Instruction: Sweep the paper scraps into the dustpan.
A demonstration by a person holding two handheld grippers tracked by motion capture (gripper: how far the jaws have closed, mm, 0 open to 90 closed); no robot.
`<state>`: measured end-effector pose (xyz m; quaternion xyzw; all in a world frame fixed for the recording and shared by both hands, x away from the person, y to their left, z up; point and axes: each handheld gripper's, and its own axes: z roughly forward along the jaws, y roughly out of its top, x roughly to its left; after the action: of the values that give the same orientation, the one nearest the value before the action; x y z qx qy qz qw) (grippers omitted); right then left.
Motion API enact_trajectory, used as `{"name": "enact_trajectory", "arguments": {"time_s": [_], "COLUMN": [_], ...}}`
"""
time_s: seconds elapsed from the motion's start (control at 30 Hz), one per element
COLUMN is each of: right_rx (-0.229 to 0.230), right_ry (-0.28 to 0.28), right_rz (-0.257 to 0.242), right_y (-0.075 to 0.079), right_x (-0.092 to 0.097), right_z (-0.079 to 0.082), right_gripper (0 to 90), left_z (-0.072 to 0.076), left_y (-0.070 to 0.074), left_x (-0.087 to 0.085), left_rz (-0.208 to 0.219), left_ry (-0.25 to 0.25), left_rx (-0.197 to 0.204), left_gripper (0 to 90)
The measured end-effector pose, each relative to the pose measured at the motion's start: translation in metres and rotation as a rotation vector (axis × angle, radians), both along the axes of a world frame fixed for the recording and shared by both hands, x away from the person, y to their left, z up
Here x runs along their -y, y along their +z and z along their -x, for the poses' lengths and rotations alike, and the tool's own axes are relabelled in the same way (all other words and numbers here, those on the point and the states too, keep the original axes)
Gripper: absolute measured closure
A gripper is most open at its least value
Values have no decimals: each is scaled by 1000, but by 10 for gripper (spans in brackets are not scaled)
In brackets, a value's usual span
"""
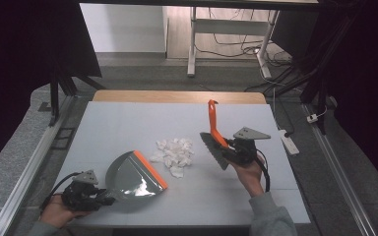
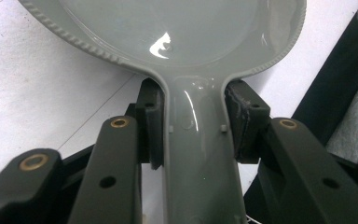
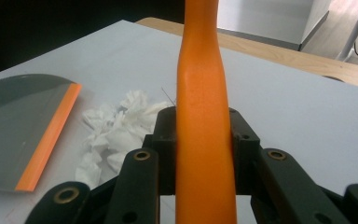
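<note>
At the left, our left gripper (image 1: 103, 199) has its jaws clamped on the handle of the grey dustpan (image 1: 135, 176), right where the handle widens into the pan. The dustpan lies flat on the table (image 1: 128, 123), with its orange lip (image 1: 150, 169) turned toward the middle. It looks like stiff, light, glossy plastic that could slip, so the narrow handle is the right place to grip it.

Just beyond the lip sits a heap of crumpled white paper scraps (image 1: 174, 152), near the centre of the table. We judge them very light and soft, likely to scatter or roll under a hard push.

At the right, our right gripper (image 1: 226, 147) is closed on the orange handle of the brush (image 1: 215, 135), bristles down beside the heap. The handle is smooth and rigid, so we hold it low, near the head.
</note>
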<state>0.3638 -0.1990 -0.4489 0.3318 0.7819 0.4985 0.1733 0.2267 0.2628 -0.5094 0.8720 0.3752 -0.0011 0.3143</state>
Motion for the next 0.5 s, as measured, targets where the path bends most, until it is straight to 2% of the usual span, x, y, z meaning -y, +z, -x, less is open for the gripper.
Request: {"name": "enact_trajectory", "arguments": {"time_s": [0.23,0.5], "right_rx": [-23,-44], "right_ry": [-16,-54], "right_rz": [39,57], "right_y": [-5,-7], "right_x": [-23,-37], "right_z": [-20,-40], "right_gripper": [701,701], "left_z": [-2,-5], "left_y": [-1,-3], "left_x": [2,7], "left_rz": [-7,-11], "left_ry": [-8,-16], "left_rx": [-7,-15], "left_gripper": [611,611]}}
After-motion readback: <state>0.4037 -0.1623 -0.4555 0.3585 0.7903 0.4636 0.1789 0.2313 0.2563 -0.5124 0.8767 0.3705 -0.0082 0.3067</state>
